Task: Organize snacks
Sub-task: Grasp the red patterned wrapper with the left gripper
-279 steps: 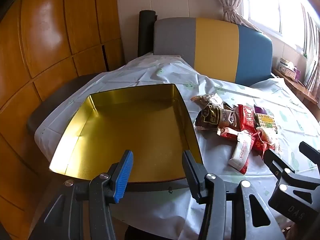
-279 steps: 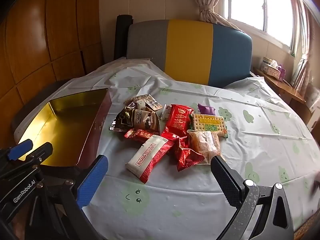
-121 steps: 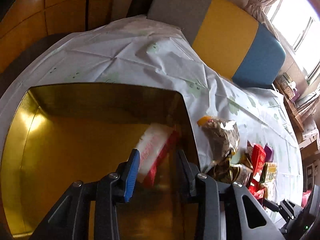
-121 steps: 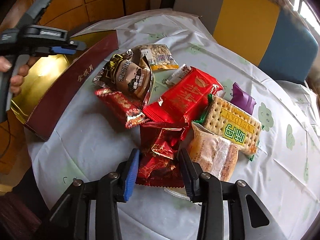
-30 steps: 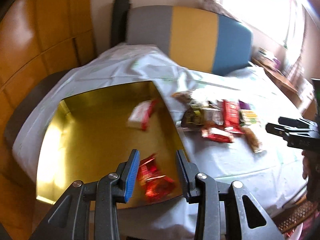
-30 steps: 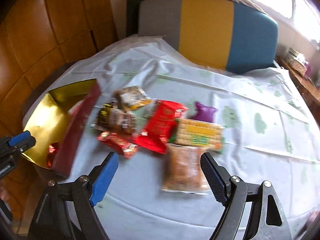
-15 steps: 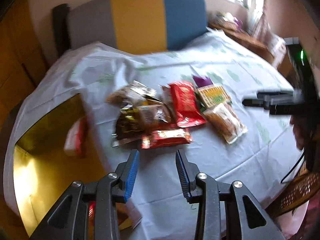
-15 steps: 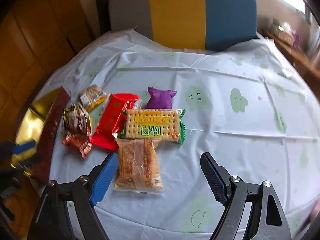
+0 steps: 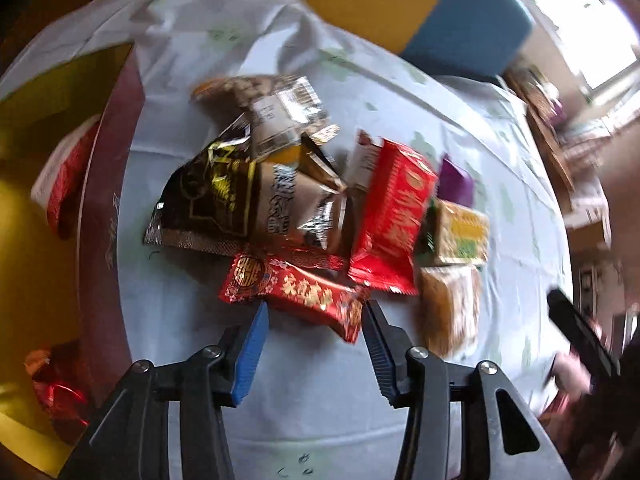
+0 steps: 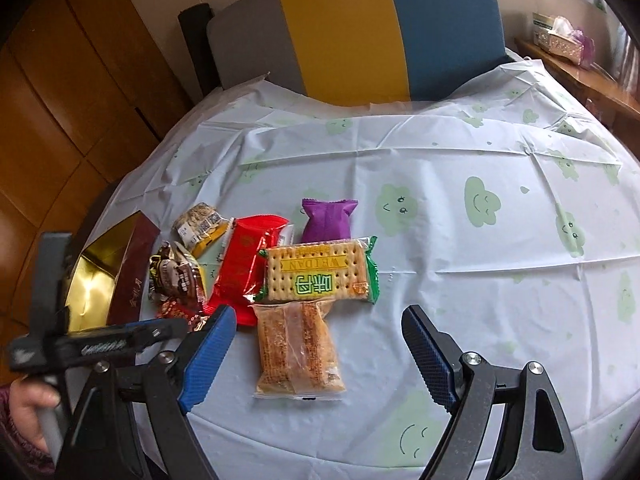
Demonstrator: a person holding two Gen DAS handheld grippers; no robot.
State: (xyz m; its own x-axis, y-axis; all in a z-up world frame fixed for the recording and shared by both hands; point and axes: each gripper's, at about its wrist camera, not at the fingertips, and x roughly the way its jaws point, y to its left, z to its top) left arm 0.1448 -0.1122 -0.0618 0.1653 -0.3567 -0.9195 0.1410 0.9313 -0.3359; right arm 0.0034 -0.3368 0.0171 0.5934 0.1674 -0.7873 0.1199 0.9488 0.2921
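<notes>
A pile of snack packets lies on the tablecloth. My left gripper is open, its jaws on either side of the near end of a long red packet with gold print; whether they touch it is unclear. Behind it lie a brown-black packet and a red packet. My right gripper is open and empty just above a clear-wrapped brown cake. A green cracker pack and a purple packet lie behind it. The gold tin holds a red-white packet and a red foil packet.
The tin's dark red wall stands at the left of the pile. A grey, yellow and blue chair back is behind the table. A side shelf with a tissue box is at the far right. The left gripper also shows in the right wrist view.
My left gripper has swung from over the tin to the pile and dropped close to the long red packet. My right gripper has moved over the brown cake.
</notes>
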